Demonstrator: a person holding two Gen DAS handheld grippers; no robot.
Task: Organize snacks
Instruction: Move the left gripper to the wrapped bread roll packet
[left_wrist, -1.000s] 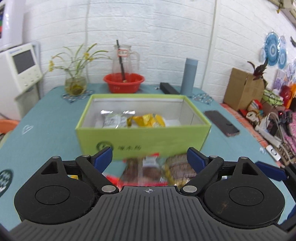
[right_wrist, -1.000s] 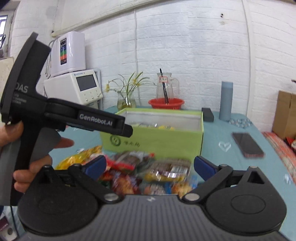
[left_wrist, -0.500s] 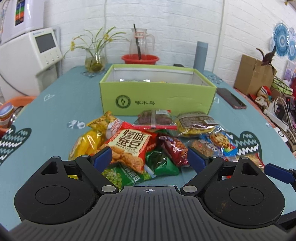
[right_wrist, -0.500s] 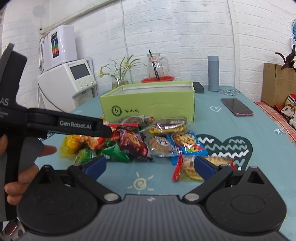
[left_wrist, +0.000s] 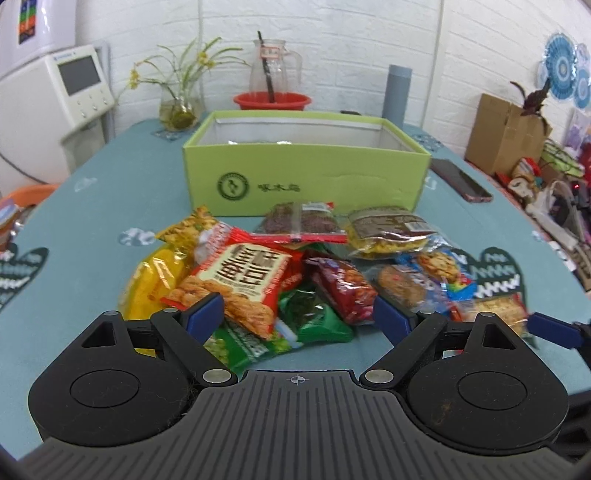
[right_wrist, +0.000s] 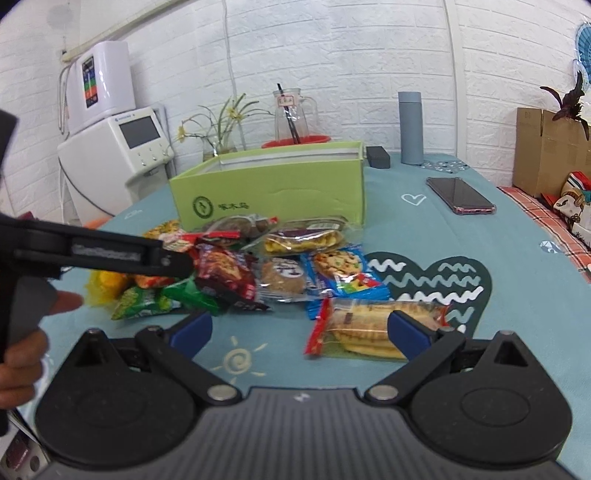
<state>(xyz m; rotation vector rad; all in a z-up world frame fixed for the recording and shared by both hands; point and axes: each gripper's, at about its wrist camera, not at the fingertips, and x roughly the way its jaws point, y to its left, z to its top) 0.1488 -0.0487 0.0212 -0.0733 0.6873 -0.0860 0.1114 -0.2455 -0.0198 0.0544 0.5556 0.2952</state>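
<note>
A pile of snack packets lies on the teal table in front of an open green box (left_wrist: 306, 173), which also shows in the right wrist view (right_wrist: 273, 192). My left gripper (left_wrist: 297, 315) is open and empty, just above the near packets: a red-and-white packet (left_wrist: 243, 280), a green one (left_wrist: 314, 317) and a dark red one (left_wrist: 343, 284). My right gripper (right_wrist: 299, 330) is open and empty, low over the table; its right finger overlaps a clear packet of biscuits (right_wrist: 362, 328). The left gripper's body (right_wrist: 92, 251) crosses the right wrist view above the pile.
A phone (right_wrist: 460, 195) lies right of the box. Behind the box stand a grey flask (right_wrist: 410, 127), a red bowl with a glass jug (left_wrist: 273, 88), a flower vase (left_wrist: 177, 107) and a black block (right_wrist: 377, 157). A white appliance (left_wrist: 55, 96) stands off the table's left; cardboard boxes (right_wrist: 550, 155) to the right.
Both grippers have pulled back from the box and lowered toward the pile's near edge. The packets now lie in full view ahead. Both stayed open.
</note>
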